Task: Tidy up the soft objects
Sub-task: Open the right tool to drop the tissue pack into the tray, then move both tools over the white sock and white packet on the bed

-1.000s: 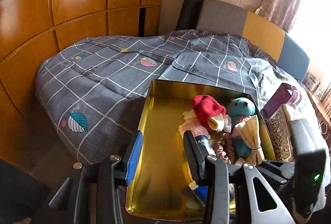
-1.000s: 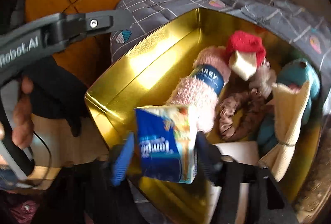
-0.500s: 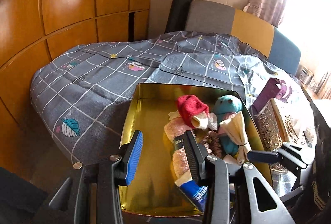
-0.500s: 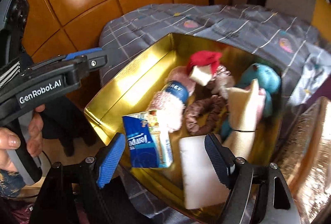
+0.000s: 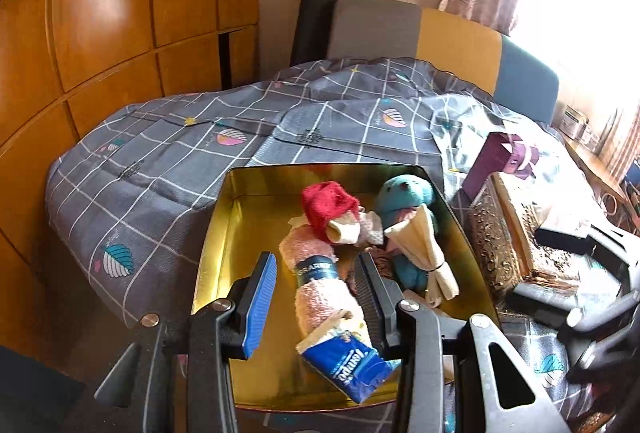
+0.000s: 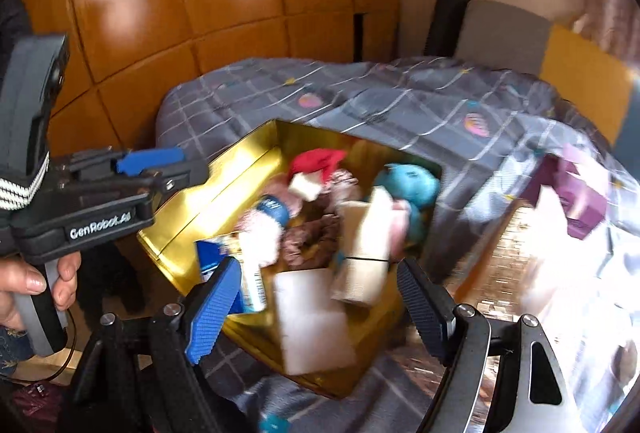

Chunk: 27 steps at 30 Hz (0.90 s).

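A gold tin (image 5: 224,233) stands open on the bed. Inside lie a pink towel roll (image 5: 320,289), a blue tissue pack (image 5: 348,365) leaning at the near wall, a red sock (image 5: 328,205), a teal plush (image 5: 404,193), a tied cream cloth (image 5: 424,245), a brown scrunchie (image 6: 308,237) and a white pad (image 6: 312,321). My left gripper (image 5: 316,297) hovers over the tin's near end, open, with nothing between its pads. My right gripper (image 6: 320,313) is open wide and empty, above the tin's near corner. The right wrist view is blurred.
The tin rests on a grey checked bedspread (image 5: 160,173). An ornate gold lid (image 5: 508,233) and a purple box (image 5: 500,157) lie to its right. Wooden wardrobe panels (image 5: 100,33) close off the left, and a padded headboard (image 5: 440,29) stands behind. A hand (image 6: 36,281) holds the left gripper's handle.
The right gripper let go of the blue tissue pack, which now lies in the tin, then rose and drew back. The left gripper also pulled back a little.
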Tool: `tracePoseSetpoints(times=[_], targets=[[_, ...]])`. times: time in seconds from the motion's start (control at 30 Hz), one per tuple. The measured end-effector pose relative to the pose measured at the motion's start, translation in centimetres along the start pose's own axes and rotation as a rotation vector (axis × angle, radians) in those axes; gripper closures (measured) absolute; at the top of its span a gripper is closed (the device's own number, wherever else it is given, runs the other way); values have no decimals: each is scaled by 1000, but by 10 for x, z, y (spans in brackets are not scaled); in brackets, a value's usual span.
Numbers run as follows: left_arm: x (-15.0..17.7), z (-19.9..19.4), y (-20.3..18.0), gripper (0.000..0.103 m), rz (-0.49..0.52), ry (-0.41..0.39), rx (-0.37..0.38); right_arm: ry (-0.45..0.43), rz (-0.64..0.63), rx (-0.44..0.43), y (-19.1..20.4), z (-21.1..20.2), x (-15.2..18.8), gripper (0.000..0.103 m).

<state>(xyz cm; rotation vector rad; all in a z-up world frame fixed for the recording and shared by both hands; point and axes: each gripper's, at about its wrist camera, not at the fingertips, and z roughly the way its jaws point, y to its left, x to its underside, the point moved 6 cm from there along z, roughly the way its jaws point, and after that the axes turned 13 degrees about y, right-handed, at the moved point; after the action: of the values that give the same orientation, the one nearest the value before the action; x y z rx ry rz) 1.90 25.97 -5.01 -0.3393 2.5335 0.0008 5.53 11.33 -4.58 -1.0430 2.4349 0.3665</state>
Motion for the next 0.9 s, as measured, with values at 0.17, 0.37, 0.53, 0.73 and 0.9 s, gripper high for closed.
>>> tracePoseSetpoints(times=[0.17, 0.37, 0.53, 0.73, 0.9], targets=[[-2, -3, -13, 62, 37, -5, 4, -41, 76, 57, -40, -25, 11, 22], [-4, -8, -30, 62, 80, -11, 10, -57, 193, 142, -100, -50, 36, 22], [-10, -16, -50, 62, 132, -31, 22, -65, 319, 217, -154, -71, 65, 22], [-19, -28, -82, 62, 217, -63, 49, -67, 480, 315, -221, -96, 108, 22], [-24, -36, -120, 62, 299, -83, 82, -71, 664, 375, -280, -117, 150, 22]])
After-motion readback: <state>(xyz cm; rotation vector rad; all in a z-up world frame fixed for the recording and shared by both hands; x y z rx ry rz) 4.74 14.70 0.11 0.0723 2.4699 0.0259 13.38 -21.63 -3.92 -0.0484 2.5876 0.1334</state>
